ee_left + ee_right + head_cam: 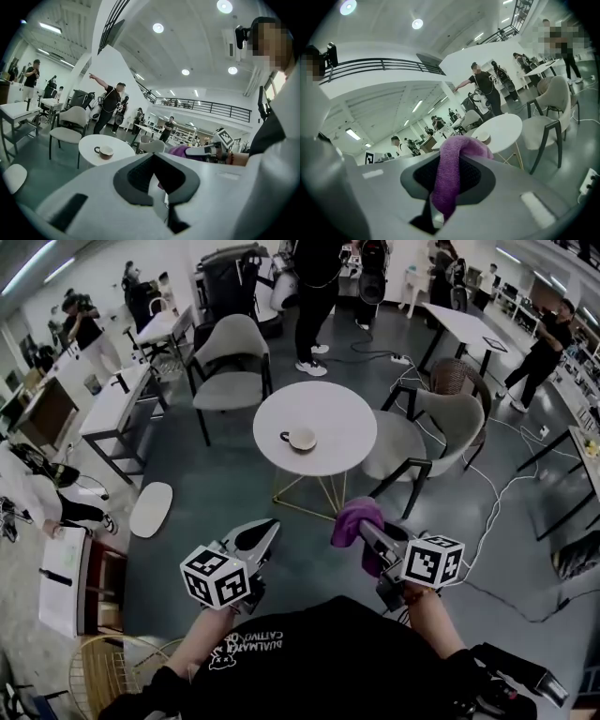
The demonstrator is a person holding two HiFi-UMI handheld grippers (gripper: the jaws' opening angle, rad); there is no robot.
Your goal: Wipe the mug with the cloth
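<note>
Half cloth (451,177) likely hidden between right hand-held gripper (366,532) jaws.

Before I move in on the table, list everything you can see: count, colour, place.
round white table: one, white, middle of the floor ahead.
white mug with a dark handle: one, on the table, left of its middle.
grey padded chairs: two, one behind-left of the table, one at its right.
oval white pad: one, on the floor left of the table.
white desks: several, along the left and at upper right.
cables: white and black, across the floor at right.
people: several, standing round the room's edges.
purple knitted cloth: one, clamped in the right gripper.
left gripper: pale grey, shut, empty.
right gripper: pale grey, shut on the cloth.
</note>
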